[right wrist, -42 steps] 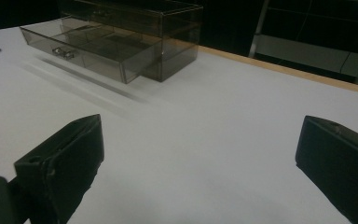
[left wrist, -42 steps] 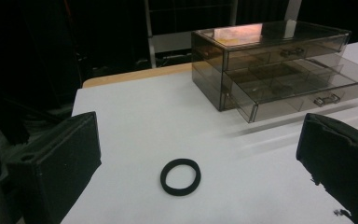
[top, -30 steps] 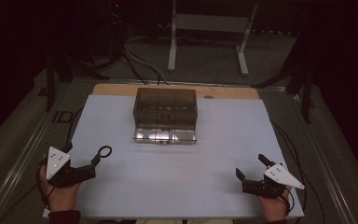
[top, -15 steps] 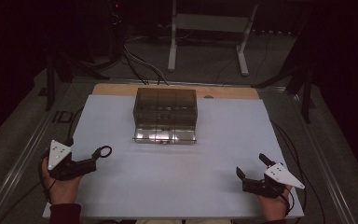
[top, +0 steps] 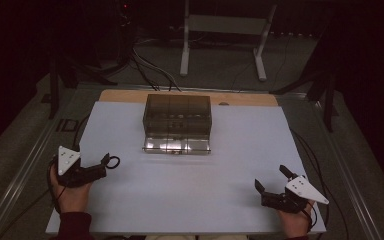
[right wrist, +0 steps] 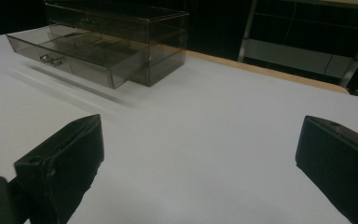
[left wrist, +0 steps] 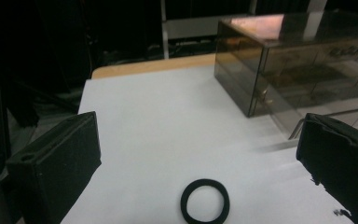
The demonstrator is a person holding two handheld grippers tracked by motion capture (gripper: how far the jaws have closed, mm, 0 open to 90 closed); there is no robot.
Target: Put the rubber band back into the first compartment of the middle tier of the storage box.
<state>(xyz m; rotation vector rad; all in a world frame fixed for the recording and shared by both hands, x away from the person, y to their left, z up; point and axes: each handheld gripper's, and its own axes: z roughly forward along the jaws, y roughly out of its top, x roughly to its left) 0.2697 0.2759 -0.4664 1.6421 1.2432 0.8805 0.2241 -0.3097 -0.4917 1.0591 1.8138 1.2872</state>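
Note:
A small black ring point(top: 113, 161) point(left wrist: 205, 206) lies flat on the white table top point(top: 220, 200) at the left. My left gripper point(top: 104, 166) point(left wrist: 199, 128) is open just behind it, and the ring lies loose between its wide-apart jaws, touching neither. A smoky clear drawer box point(top: 177, 114) point(left wrist: 289, 60) point(right wrist: 116, 28) stands at the table's far middle, its bottom drawer point(top: 177, 146) point(right wrist: 70, 58) pulled out toward me. My right gripper point(top: 271, 178) point(right wrist: 200, 126) rests open near the front right with nothing between its fingers.
A bare wooden strip point(top: 245, 99) runs behind the white top. Cables point(top: 152, 70) and a metal stand point(top: 222, 30) sit on the dark floor beyond. A cable point(top: 310, 150) trails along the table's right edge.
My left gripper has shifted a little forward and turned beside the ring. The ring stays where it was. The right gripper has not moved.

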